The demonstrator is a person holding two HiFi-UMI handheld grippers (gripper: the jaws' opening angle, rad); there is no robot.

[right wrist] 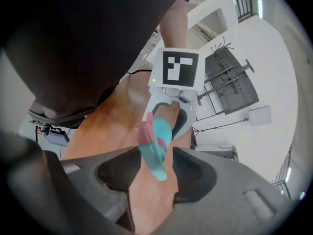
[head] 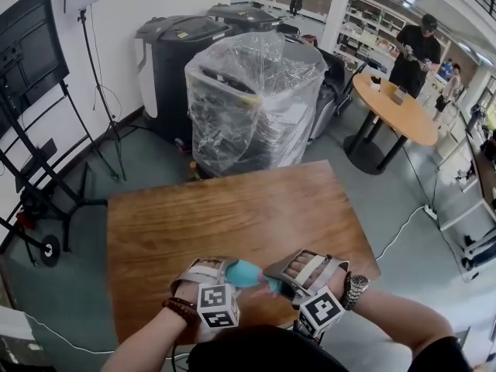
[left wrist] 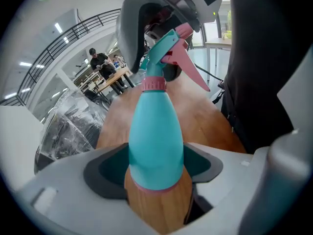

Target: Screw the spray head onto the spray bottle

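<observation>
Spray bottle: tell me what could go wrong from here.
1. The right gripper has its jaws apart round the spray head, not pressing it; if the pink collar isn't fully tight, the head may sit loose or leak.
2. Only the left gripper clamps the bottle, near its base, in the air above the table; it could pivot or slip out.

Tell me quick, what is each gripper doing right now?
Left gripper: closed on the spray bottle.
Right gripper: open, spray head between its jaws but not pinched.
</observation>
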